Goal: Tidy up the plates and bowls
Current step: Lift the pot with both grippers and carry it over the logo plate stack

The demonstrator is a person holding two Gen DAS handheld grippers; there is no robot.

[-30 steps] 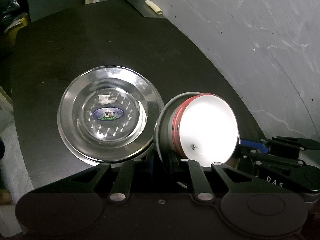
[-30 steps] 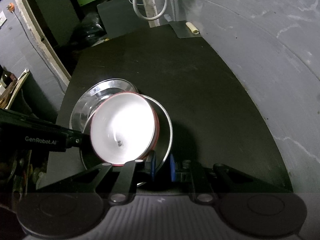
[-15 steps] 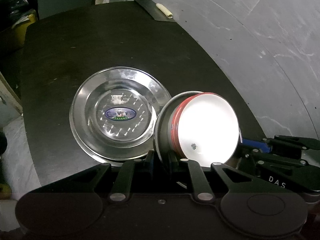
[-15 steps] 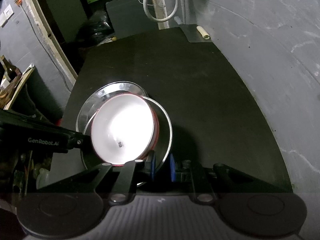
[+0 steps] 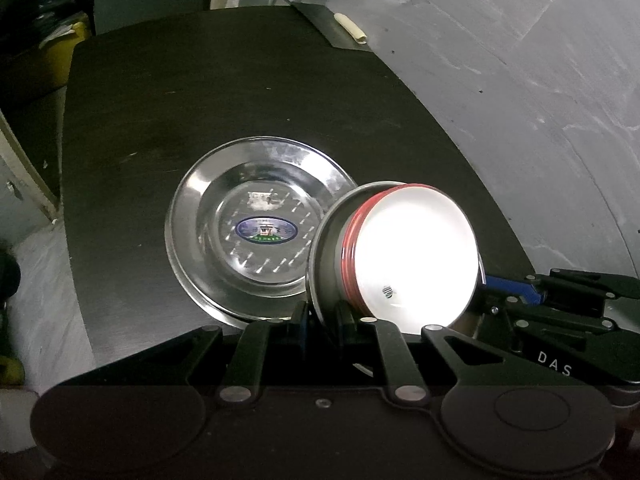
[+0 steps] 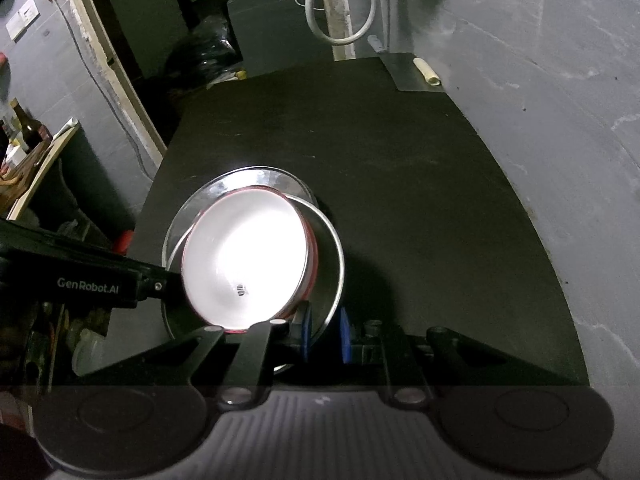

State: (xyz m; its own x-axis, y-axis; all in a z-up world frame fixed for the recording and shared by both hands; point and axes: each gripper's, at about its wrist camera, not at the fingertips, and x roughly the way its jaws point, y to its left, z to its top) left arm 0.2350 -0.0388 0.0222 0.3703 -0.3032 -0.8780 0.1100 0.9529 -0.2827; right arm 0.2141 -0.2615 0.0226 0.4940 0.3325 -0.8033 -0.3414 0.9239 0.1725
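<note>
The work is standing roughly midway, in my judgement: one steel plate (image 5: 256, 228) is lying flat on the black table (image 5: 200, 100), while a second steel plate (image 6: 330, 264) carrying a red-rimmed white bowl (image 5: 412, 256) is being held tilted above and just beside it, not yet set down. What is left appears to be lowering that carried pair onto the resting plate so the pieces nest, then letting go. The left gripper (image 5: 322, 314) is pinching the near rim of the carried plate, its jaws standing narrowly apart with only the rim between them. The right gripper (image 6: 324, 332) is doing likewise on the opposite rim, its blue pads (image 6: 345, 332) closed in on the plate edge (the metal is visibly passing between them). Both are therefore clamping one and the same plate, and neither is touching the bowl, which is sitting inside the plate and leaning with it. The bowl's interior is overexposed, so its contents cannot be determined. The carried plate is overlapping the resting plate's right edge in the left wrist view; whether the two are touching cannot be told.
</note>
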